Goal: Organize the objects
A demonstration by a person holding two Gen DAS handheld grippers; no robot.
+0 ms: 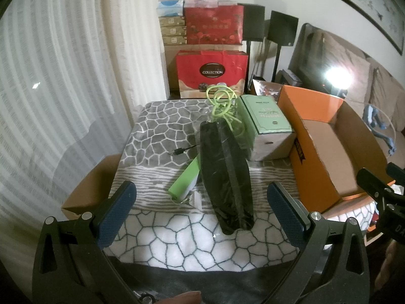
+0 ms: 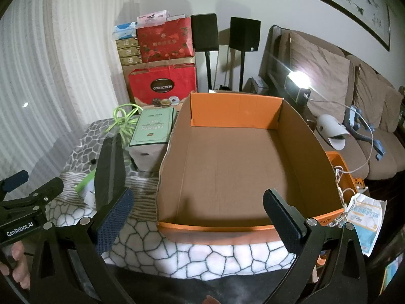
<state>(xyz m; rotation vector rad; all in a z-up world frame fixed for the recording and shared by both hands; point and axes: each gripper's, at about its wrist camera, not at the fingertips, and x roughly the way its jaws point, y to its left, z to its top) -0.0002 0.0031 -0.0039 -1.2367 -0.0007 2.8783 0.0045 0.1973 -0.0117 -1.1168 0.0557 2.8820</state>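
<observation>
Right wrist alone shows the orange box [image 2: 227, 157] empty; both grippers gape wide.

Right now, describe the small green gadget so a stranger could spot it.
Find the big orange box on the patterned blanket. Left of it lies a long black wrapped bundle; the green gadget lies against its left side, the only short, bright-green bar.

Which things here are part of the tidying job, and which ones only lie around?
For the job:
- black pouch
- green cable
- green stick-shaped item
- pale green box
- empty orange box

Lying about:
- red gift bags
- speakers
- sofa cushions
</observation>
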